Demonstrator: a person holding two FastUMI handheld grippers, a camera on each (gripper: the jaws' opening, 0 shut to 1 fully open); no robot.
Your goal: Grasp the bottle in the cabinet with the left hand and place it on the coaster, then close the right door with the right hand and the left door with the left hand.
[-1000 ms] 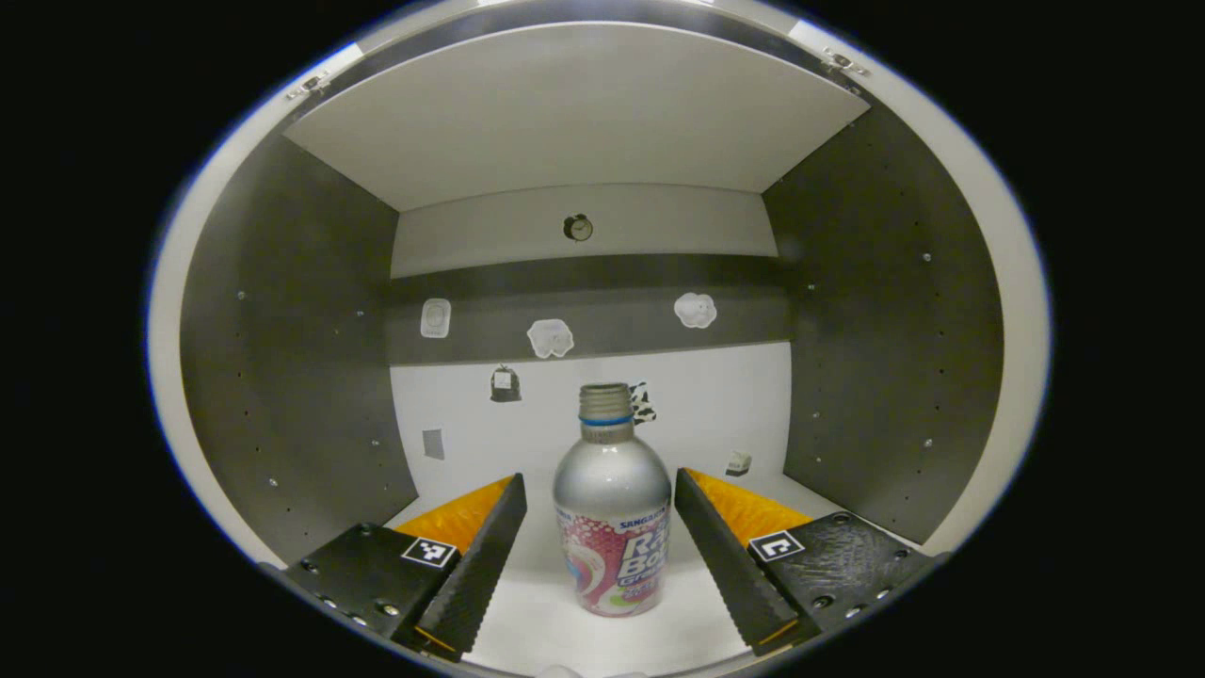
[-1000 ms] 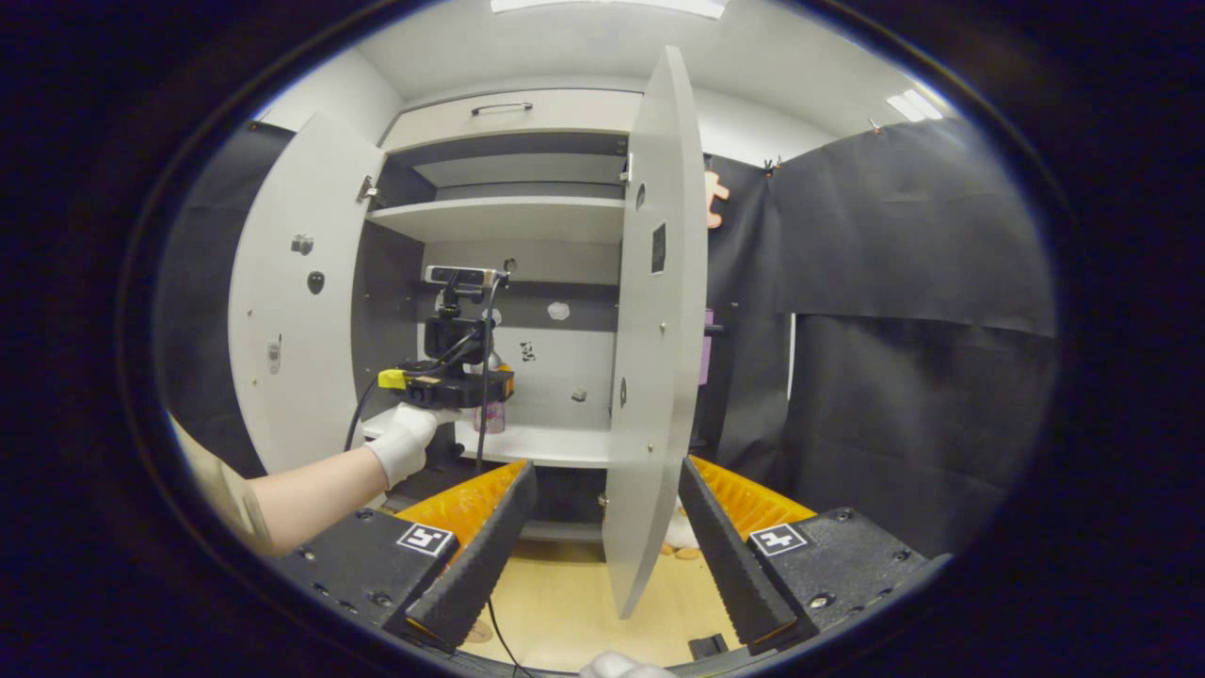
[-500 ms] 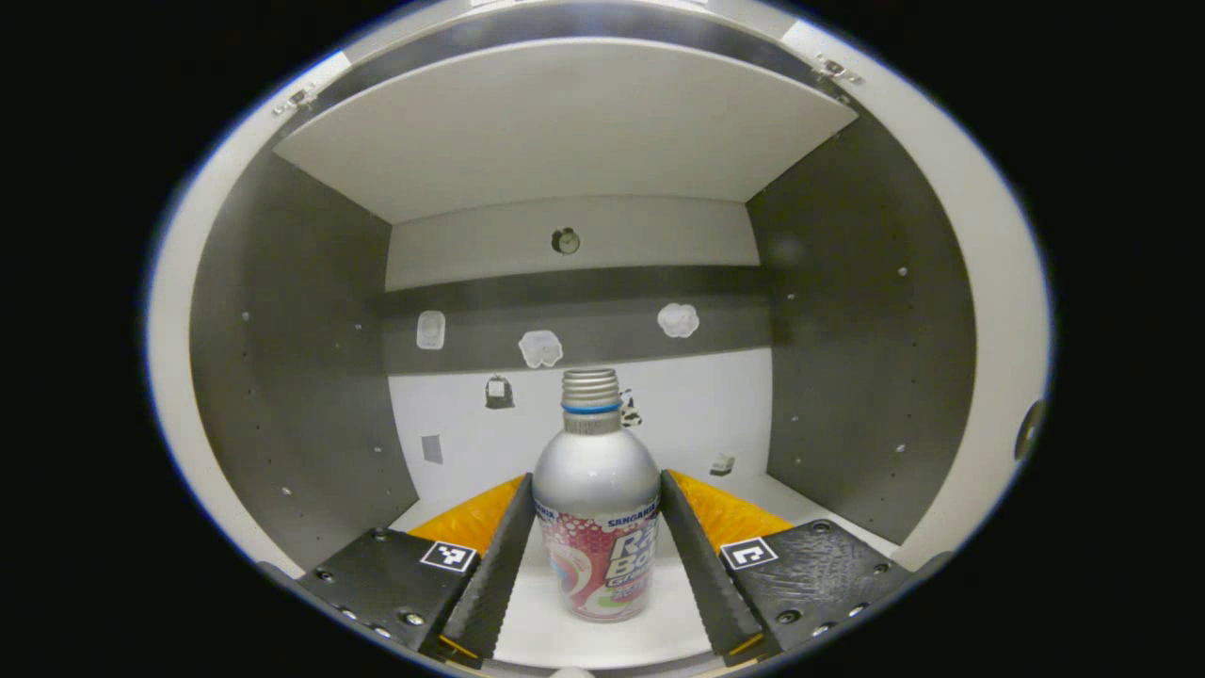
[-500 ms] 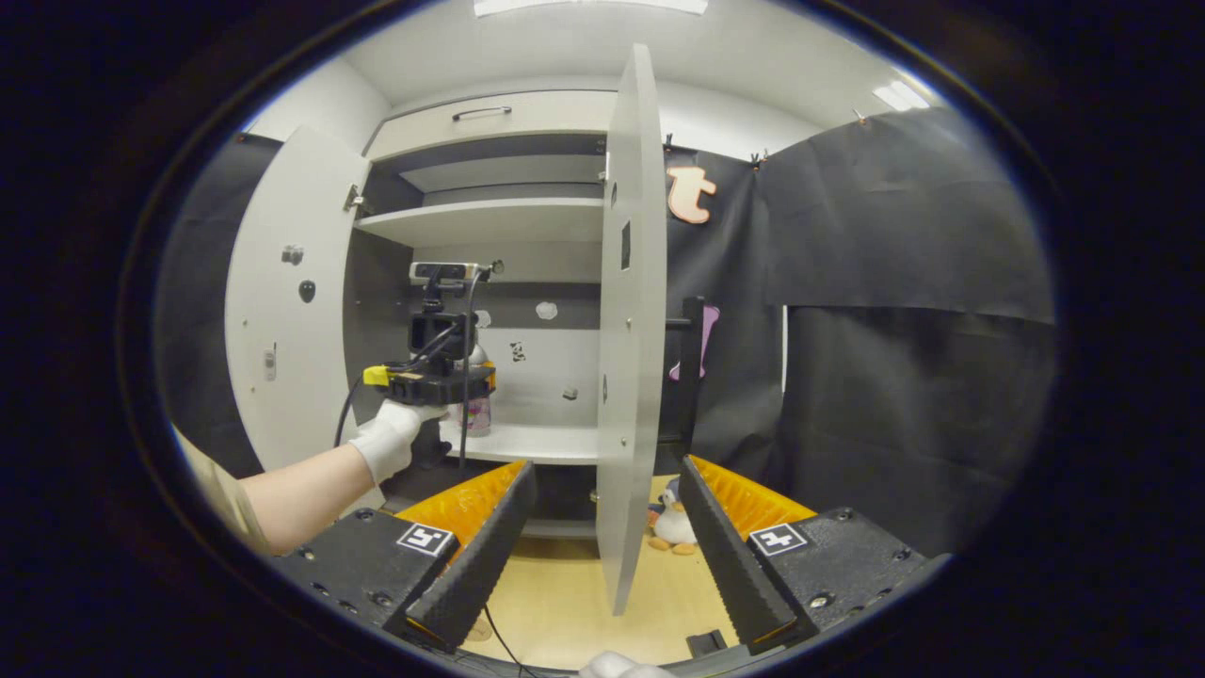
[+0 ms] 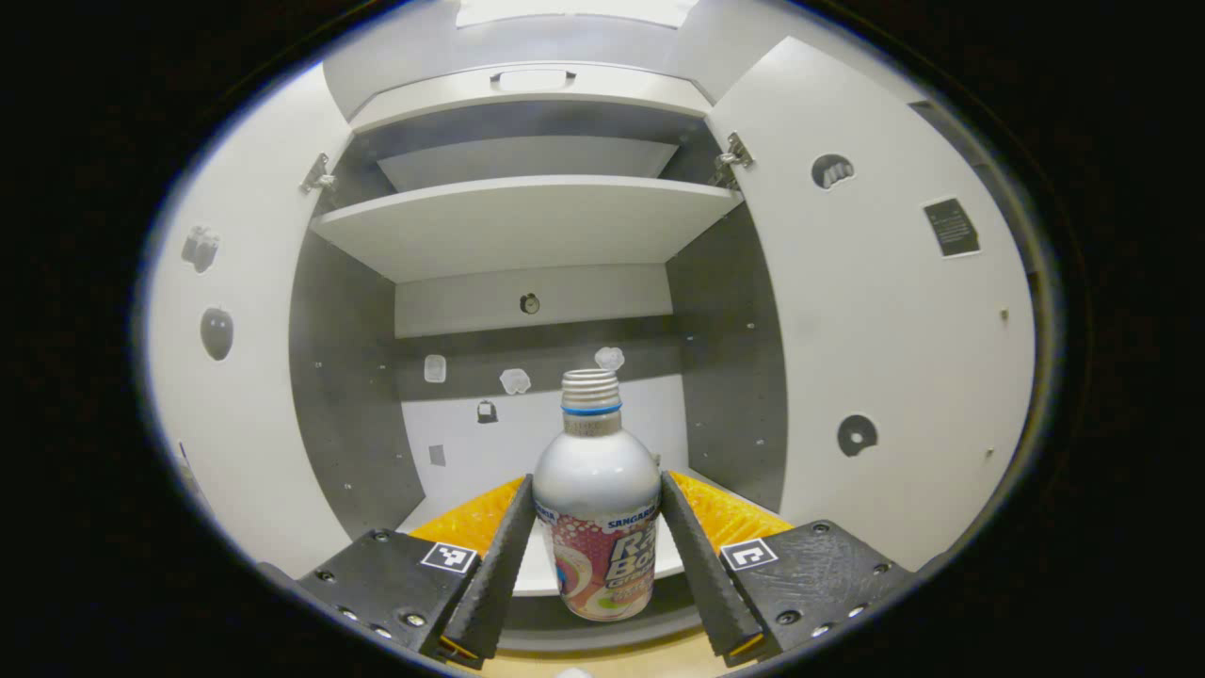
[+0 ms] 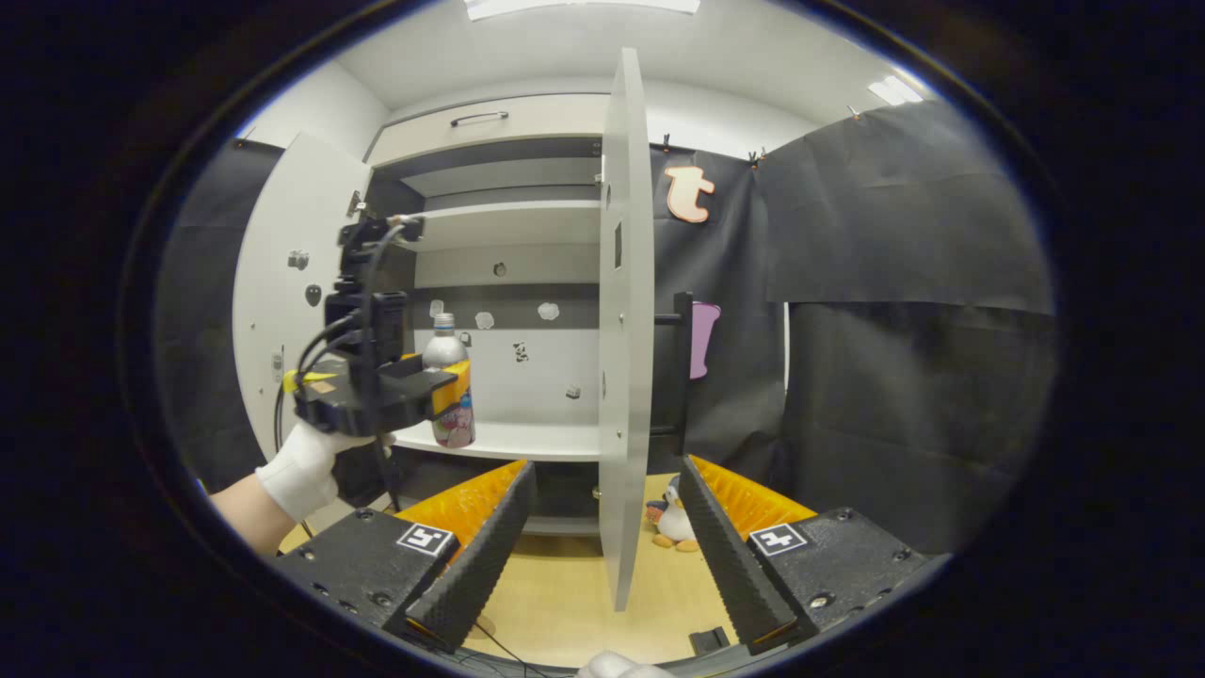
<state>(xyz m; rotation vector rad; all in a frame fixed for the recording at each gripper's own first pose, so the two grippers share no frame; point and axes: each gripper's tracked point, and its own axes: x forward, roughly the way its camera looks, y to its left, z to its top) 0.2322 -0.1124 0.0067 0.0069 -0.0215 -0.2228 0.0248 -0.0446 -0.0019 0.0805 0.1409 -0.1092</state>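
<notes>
Pinching the bottle (image 5: 597, 527) between both fingers, the left gripper (image 5: 597, 556) holds it before the cabinet (image 5: 527, 217); the right gripper (image 6: 602, 556) stands spread.

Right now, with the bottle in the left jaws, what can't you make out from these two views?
- Coaster: I cannot locate it, so the drop spot is unknown.
- Bottle back and base underside: left gripper view, hidden by its own body.
- Small stickers on the cabinet back wall: too small to identify.
- Right door outer face: right gripper view, seen nearly edge-on.
- Left gripper fingers: right gripper view, mostly hidden by its body and cables.
</notes>
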